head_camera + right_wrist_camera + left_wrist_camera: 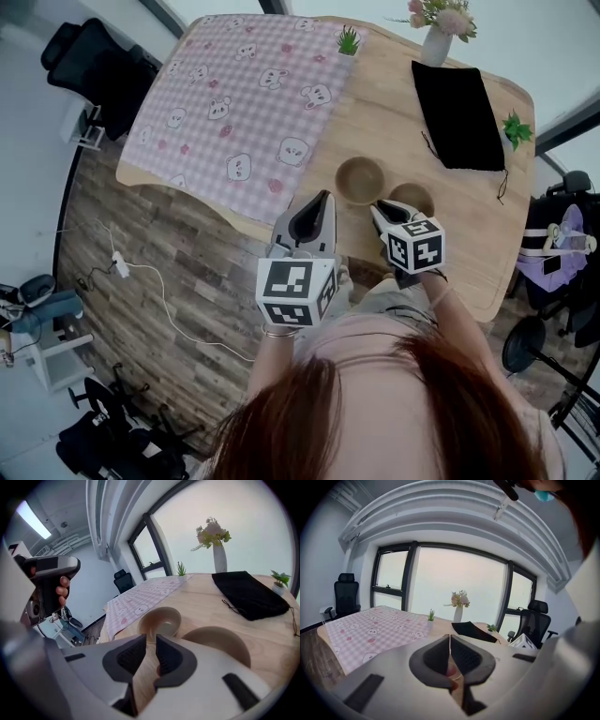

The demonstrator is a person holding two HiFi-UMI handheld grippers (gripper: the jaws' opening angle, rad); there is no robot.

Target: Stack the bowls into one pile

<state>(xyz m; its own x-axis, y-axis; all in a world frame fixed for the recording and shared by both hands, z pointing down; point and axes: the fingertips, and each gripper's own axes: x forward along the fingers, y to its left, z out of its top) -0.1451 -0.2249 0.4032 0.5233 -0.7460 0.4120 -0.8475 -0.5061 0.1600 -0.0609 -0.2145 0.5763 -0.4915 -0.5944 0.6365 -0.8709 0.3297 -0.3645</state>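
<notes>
Bowl [361,180] in full view, second bowl [412,198] just beside it, partly hidden behind right tongs [151,638], both tan, round, empty, near wooden surface's [389,122] front edge, right tongs slightly parted, left tongs [450,637] clenched, both empty

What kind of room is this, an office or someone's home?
Likely an office or meeting room: black office chairs, a large wooden table, and wide windows along one wall.

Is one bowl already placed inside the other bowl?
No, the left bowl and the right bowl stand side by side on the wooden table.
</notes>
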